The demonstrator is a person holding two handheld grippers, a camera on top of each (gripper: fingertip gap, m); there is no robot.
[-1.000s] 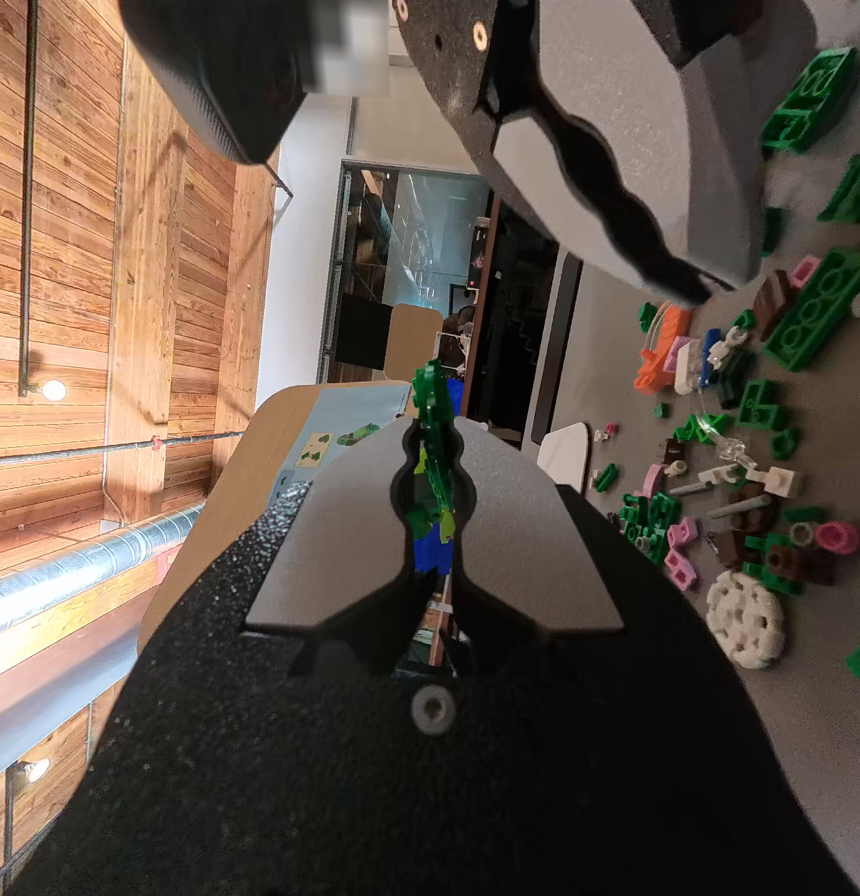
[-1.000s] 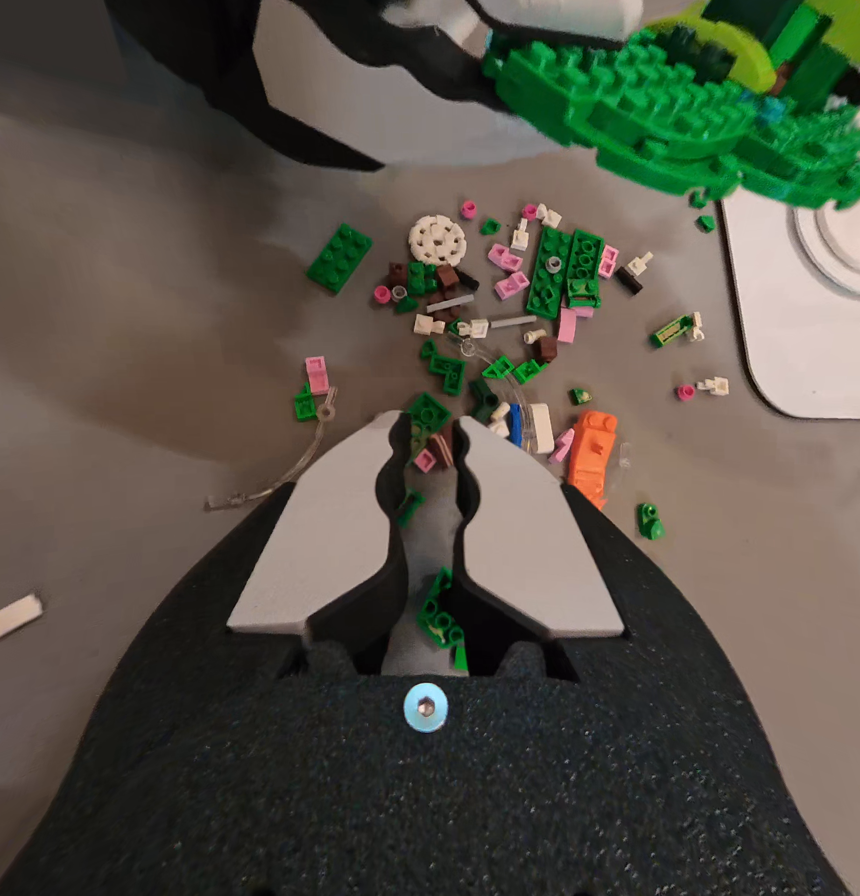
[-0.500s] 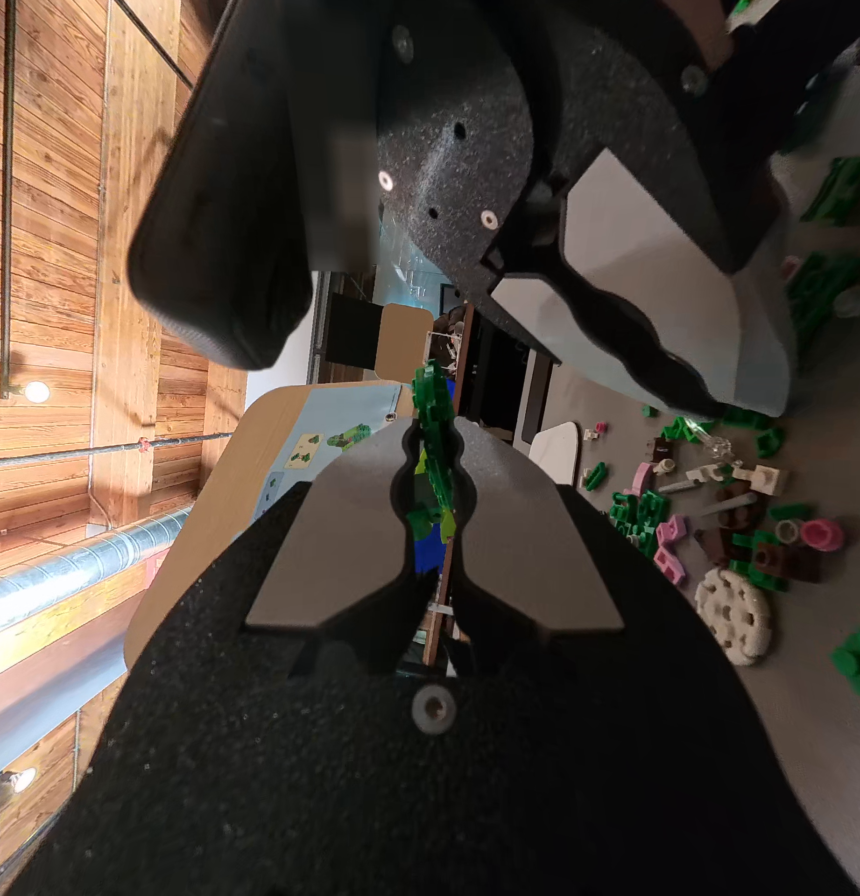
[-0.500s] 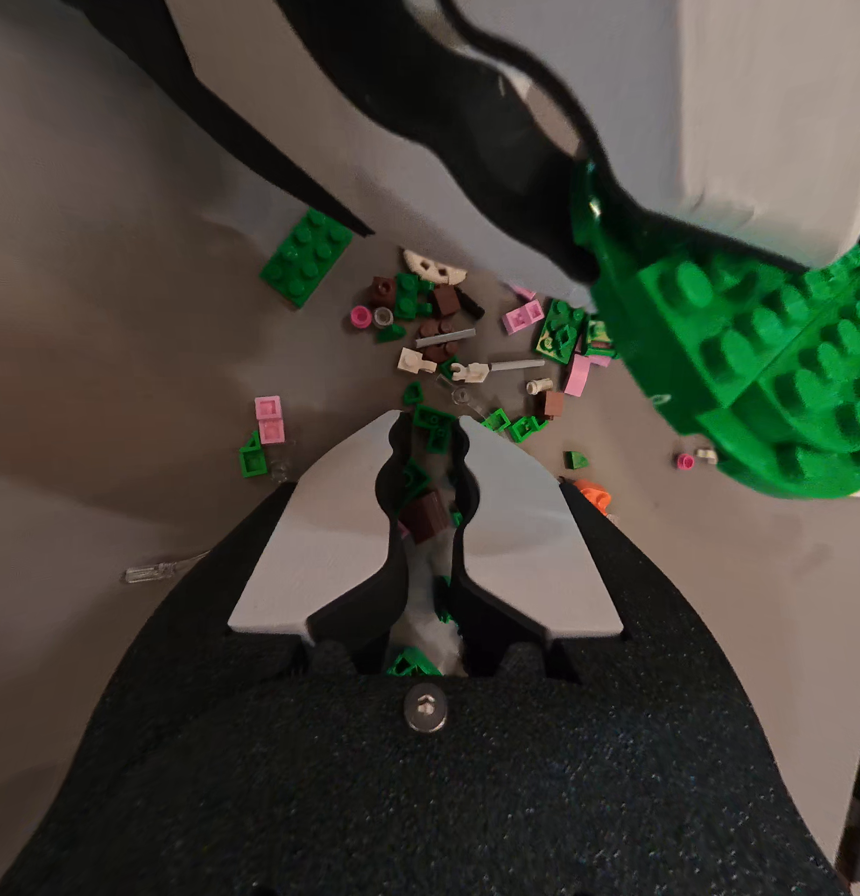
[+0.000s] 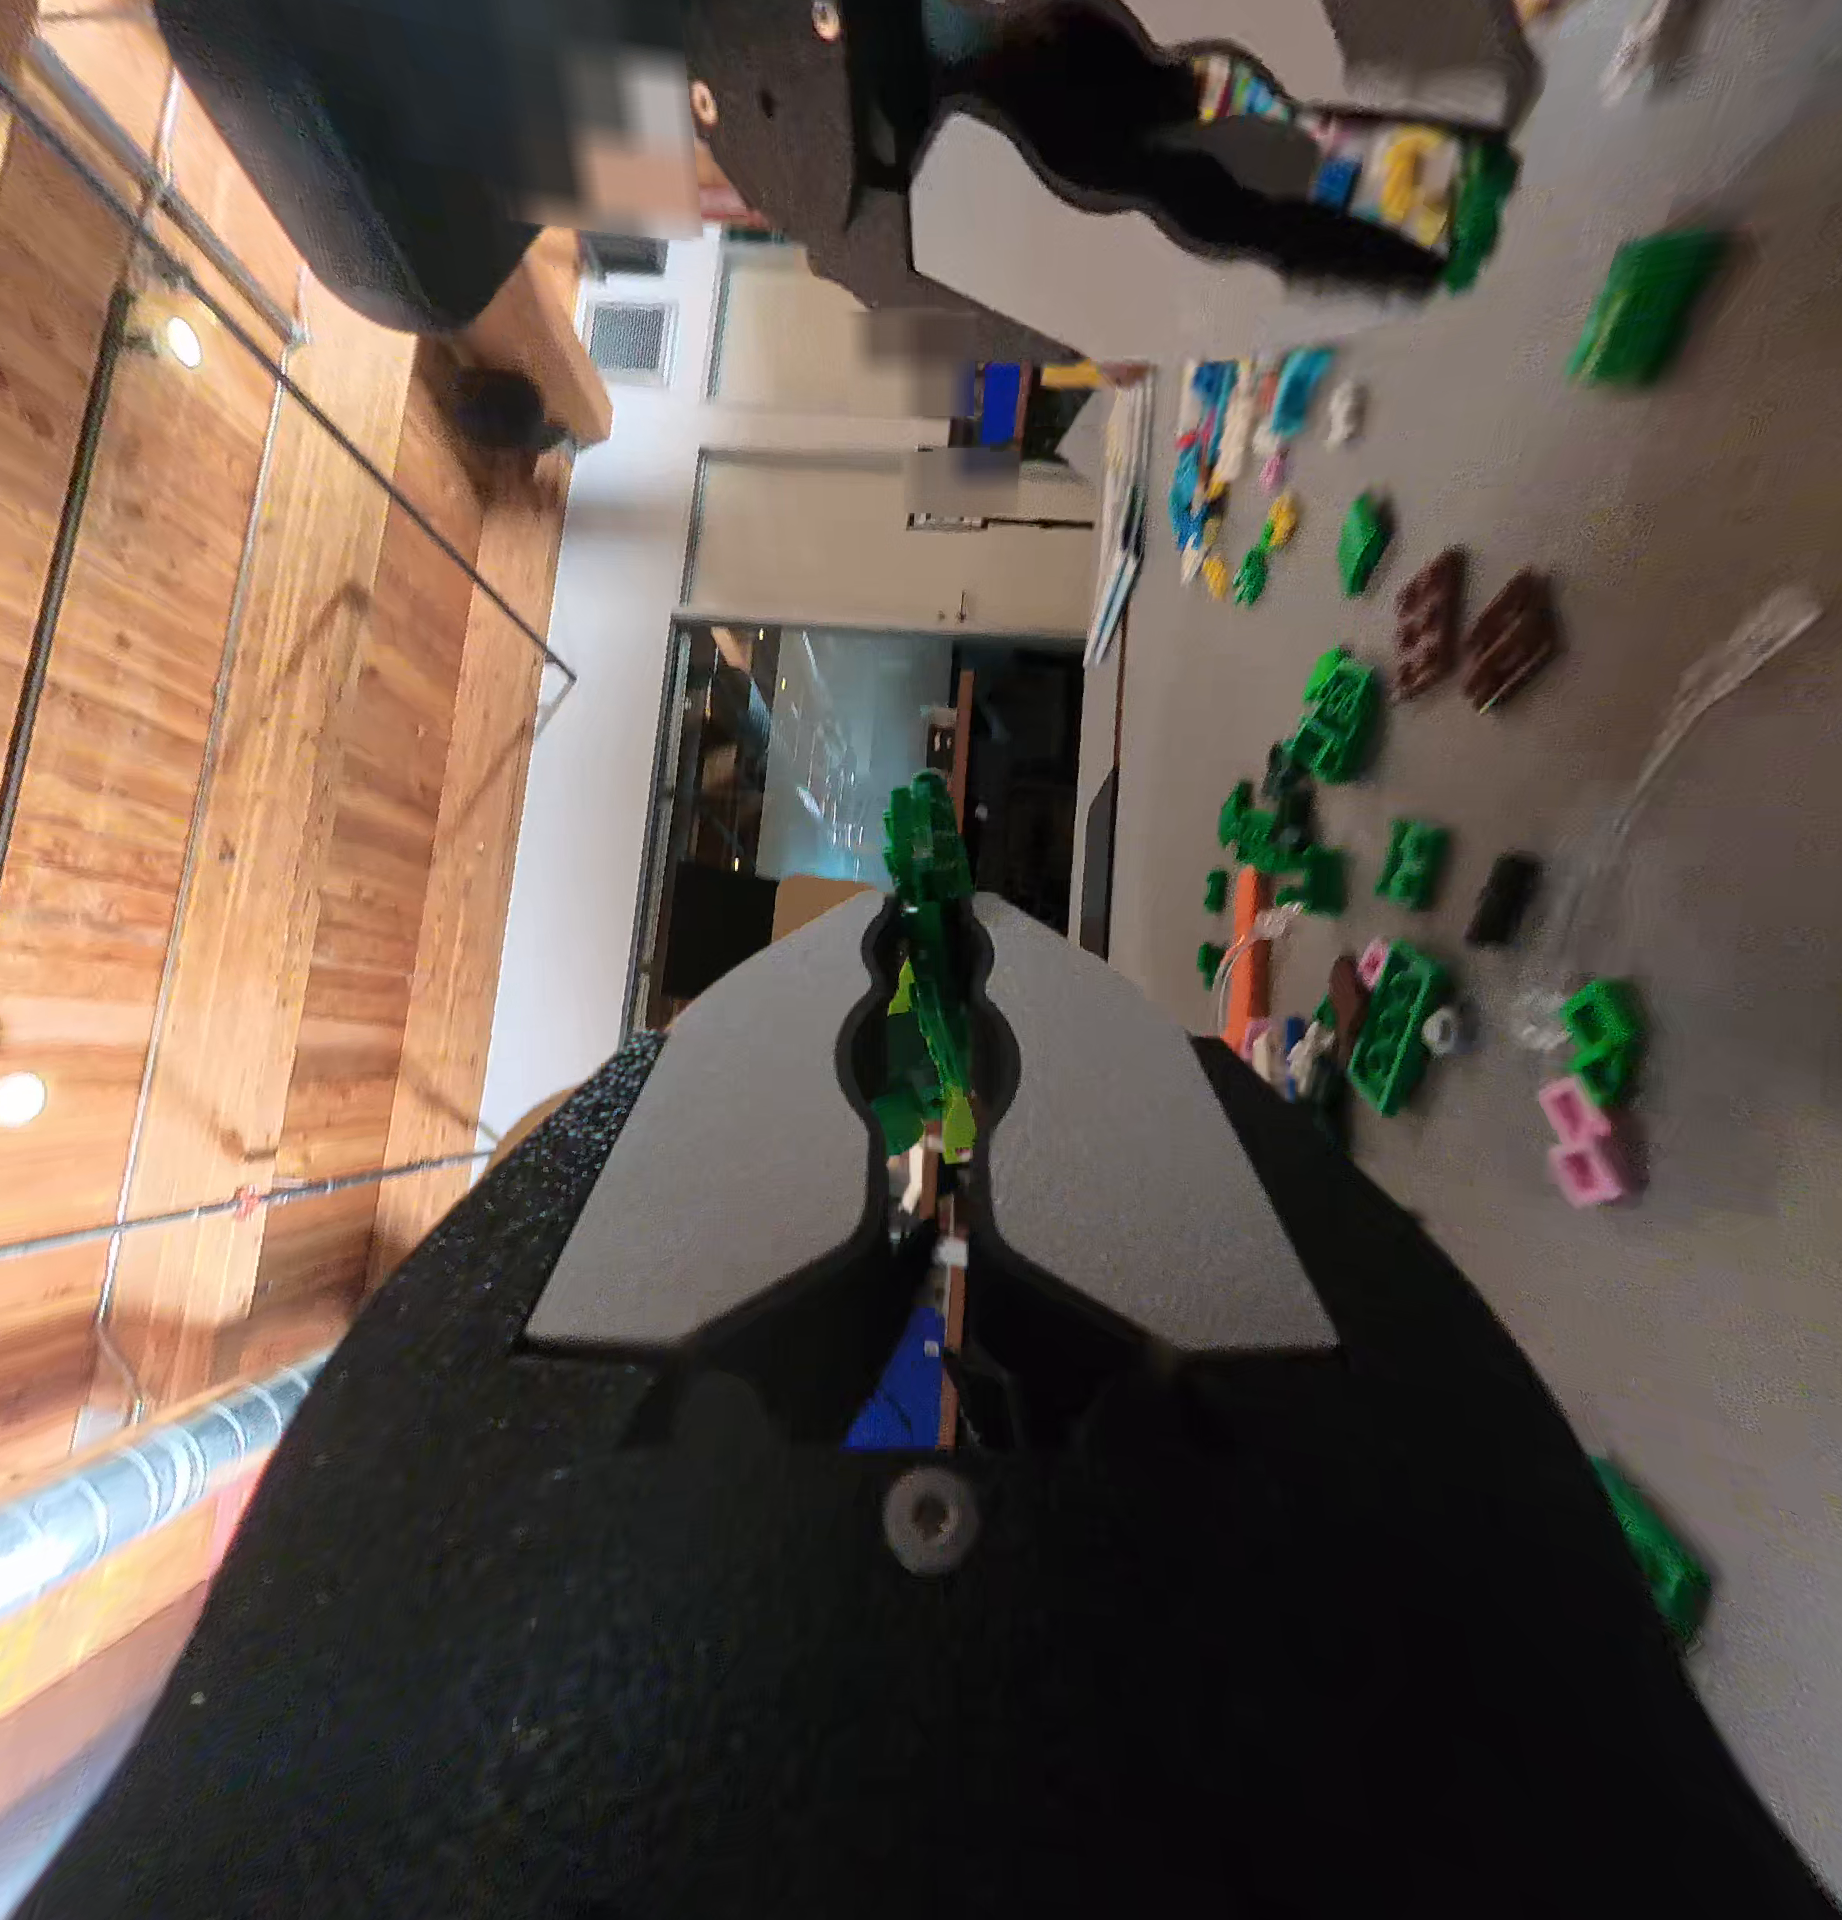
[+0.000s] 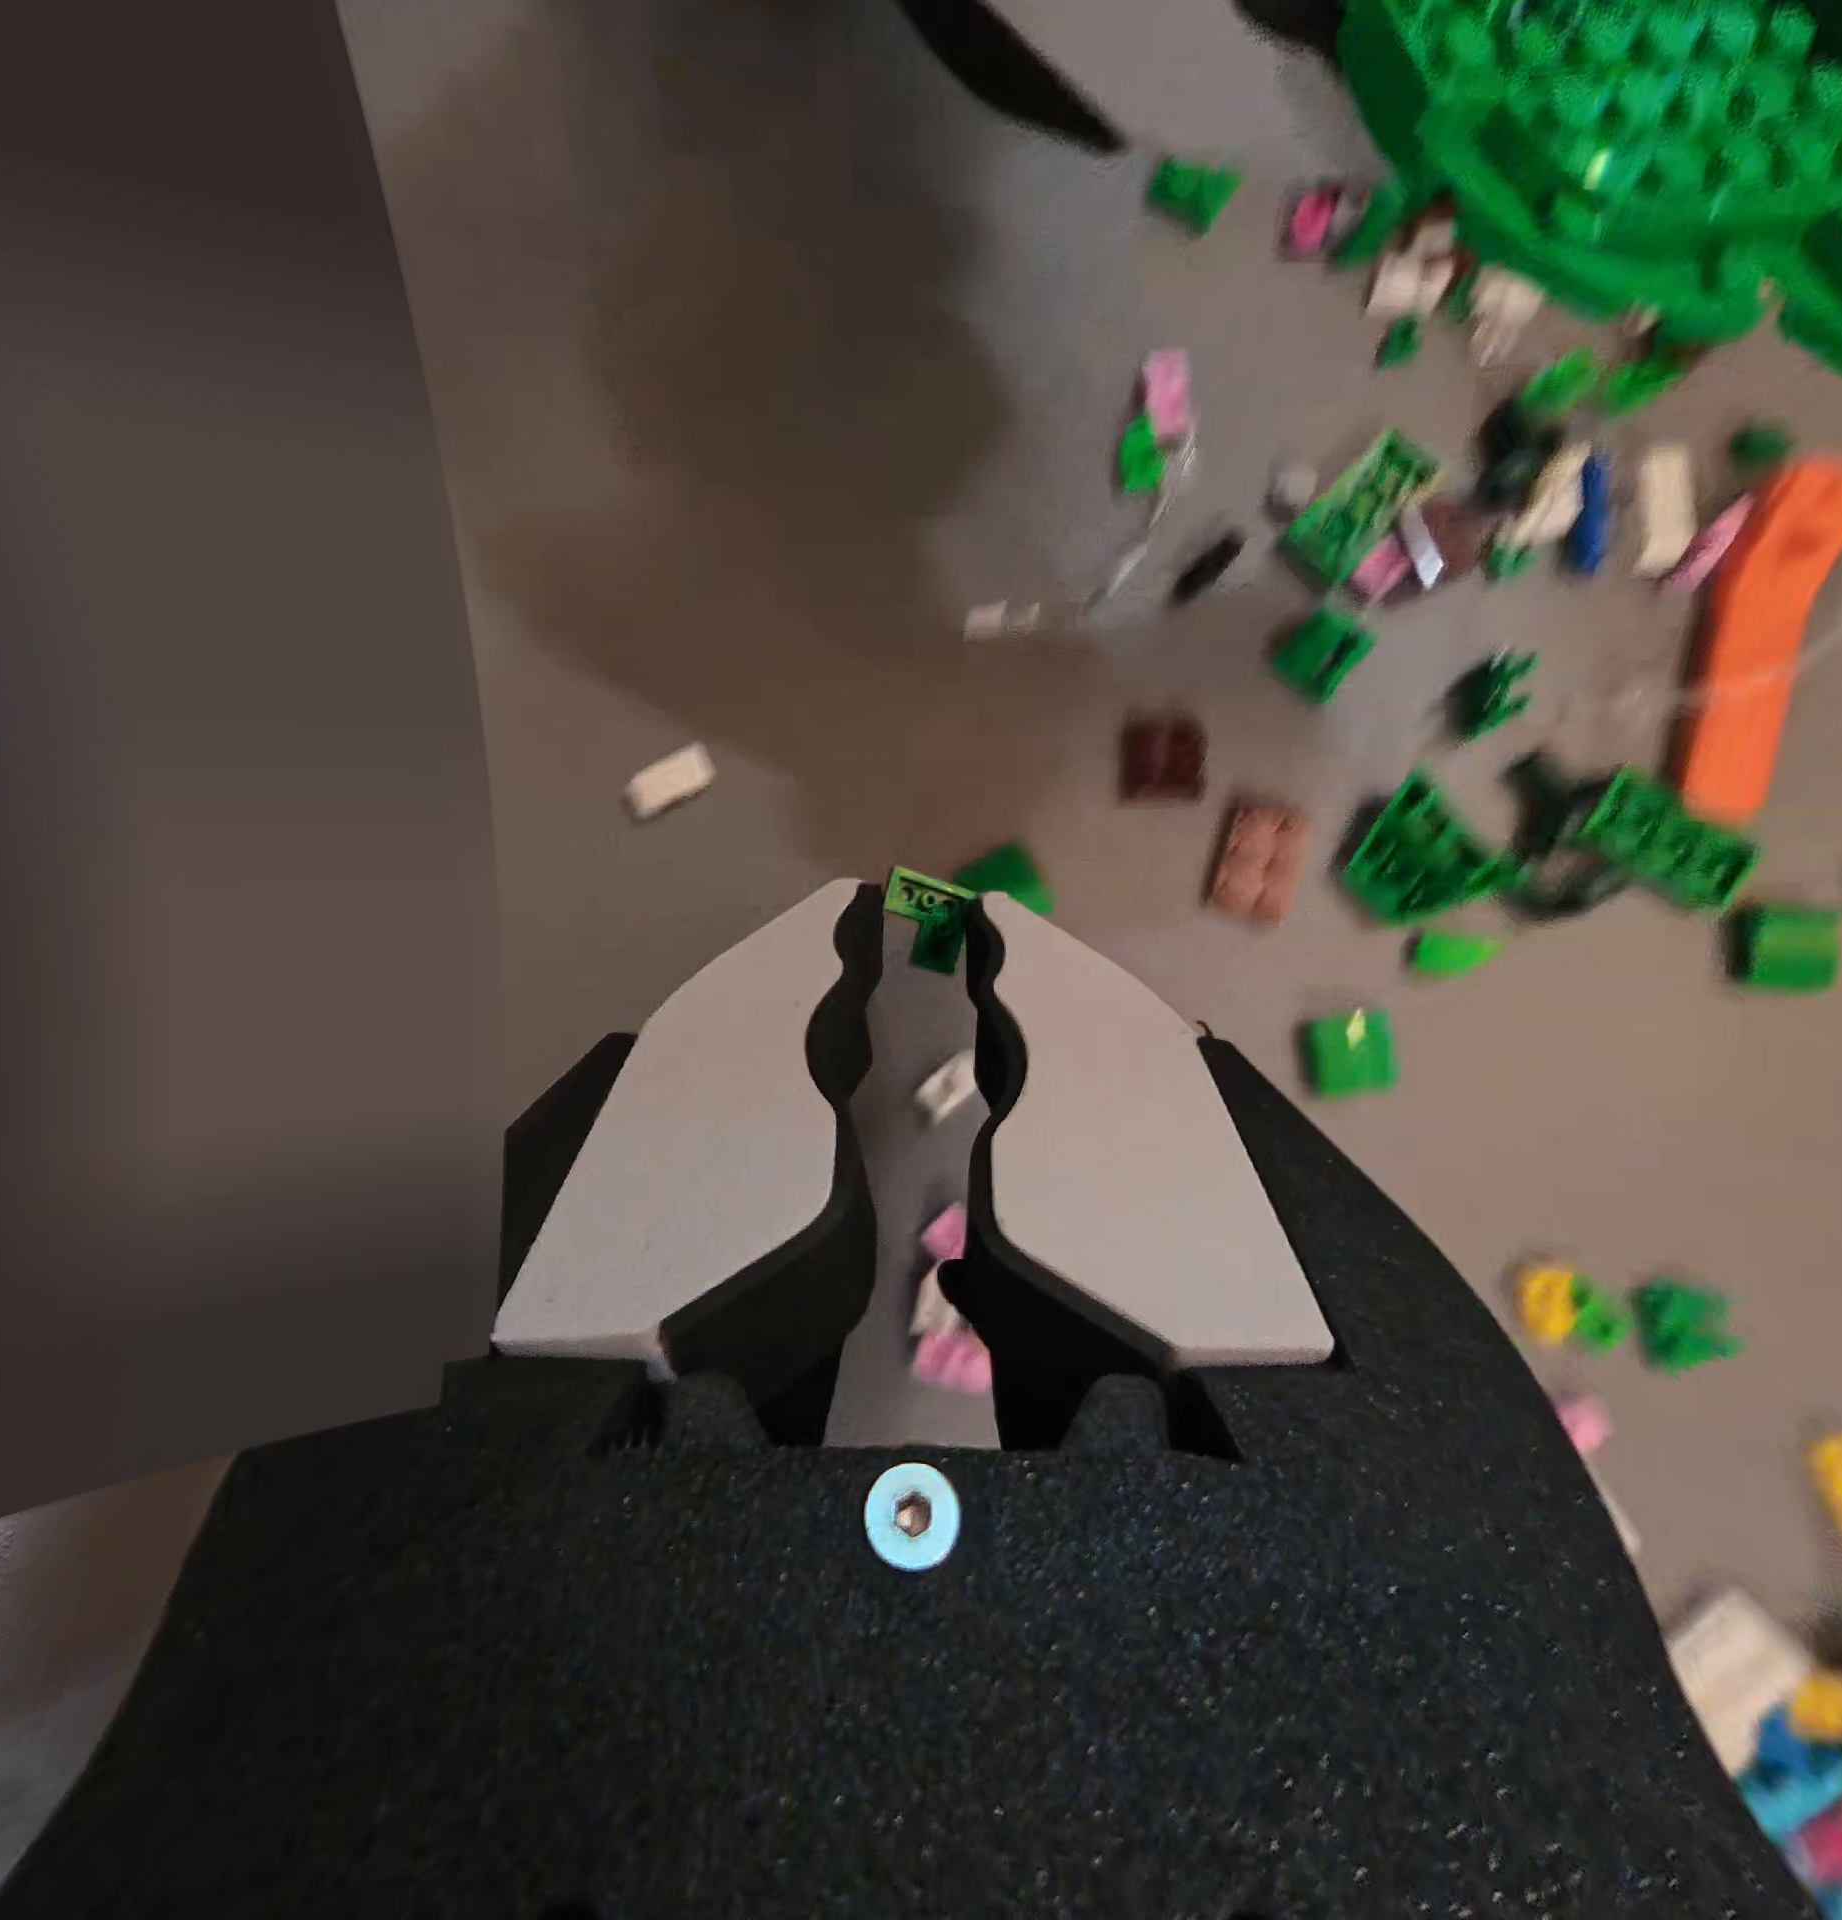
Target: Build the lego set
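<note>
Left hand-held gripper (image 5: 927,914): jaws clamped edge-on across the green lego assembly (image 5: 927,935), a stack of green plates with lime bits. Gripper is rolled sideways, so the counter (image 5: 1727,1351) runs up the right of its view. Judgement: the assembly is held clear of the counter so its studded face is open to the other gripper; that face shows at the top right of the right wrist view (image 6: 1675,156).

Right hand-held gripper (image 6: 922,904): fingertips pinched on a small green plate (image 6: 927,896), which sits right at the tips and juts forward. Judgement: a tip grip leaves the plate's underside free for pressing onto studs.

Loose pieces stay spread on the counter: orange piece (image 6: 1758,644), brown plate (image 6: 1161,758), pink bricks (image 5: 1587,1143). Right view is motion-blurred.

Step in hand, likely: carry the plate to the assembly.
</note>
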